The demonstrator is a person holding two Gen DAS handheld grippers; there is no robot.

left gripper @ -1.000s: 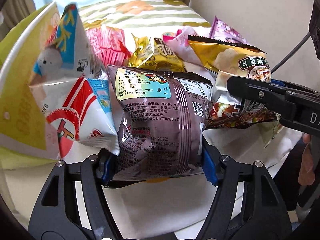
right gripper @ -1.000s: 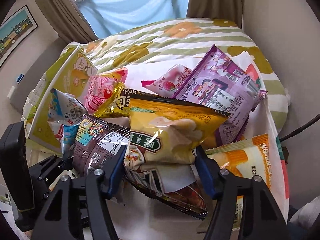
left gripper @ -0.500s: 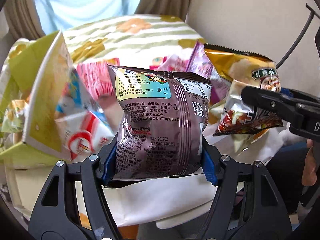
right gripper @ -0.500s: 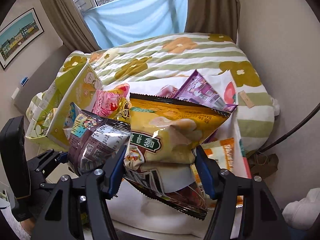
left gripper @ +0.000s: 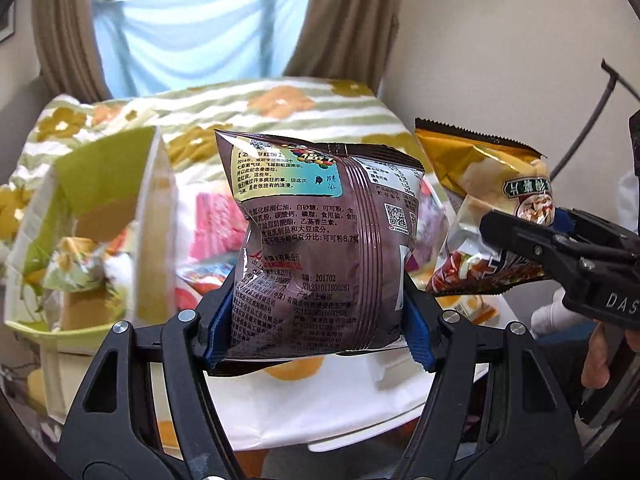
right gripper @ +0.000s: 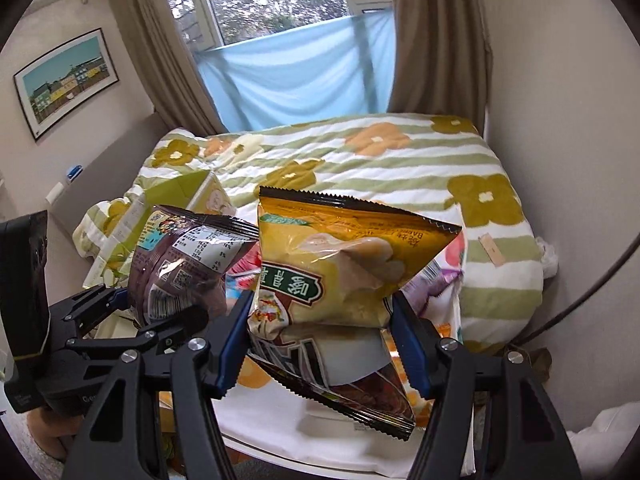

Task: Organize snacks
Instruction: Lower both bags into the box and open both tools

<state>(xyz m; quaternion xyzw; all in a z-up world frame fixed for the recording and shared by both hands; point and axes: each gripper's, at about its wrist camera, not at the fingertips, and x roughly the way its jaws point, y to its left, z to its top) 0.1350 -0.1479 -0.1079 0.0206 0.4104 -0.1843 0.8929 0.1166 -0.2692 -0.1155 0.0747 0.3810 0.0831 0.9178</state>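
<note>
In the left wrist view my left gripper (left gripper: 318,326) is shut on a puffy brown snack bag (left gripper: 320,240), its printed back facing the camera, held well above the bed. In the right wrist view my right gripper (right gripper: 324,336) is shut on a golden-yellow chip bag (right gripper: 340,272), also lifted. The two bags hang side by side: the yellow bag (left gripper: 488,216) shows at the right of the left view, and the brown bag (right gripper: 184,264) at the left of the right view. Pink and purple packets lie below, mostly hidden.
A green and white carton box (left gripper: 100,224) stands open at the left on the bed, with packets inside. A flowered striped blanket (right gripper: 360,160) covers the bed up to the curtained window. A wall runs along the right side, with a dark cable (right gripper: 592,292) against it.
Both grippers have risen with their bags, lifting them off the snack pile. The views have tilted up, so the window and curtains now show and the pile has dropped low.
</note>
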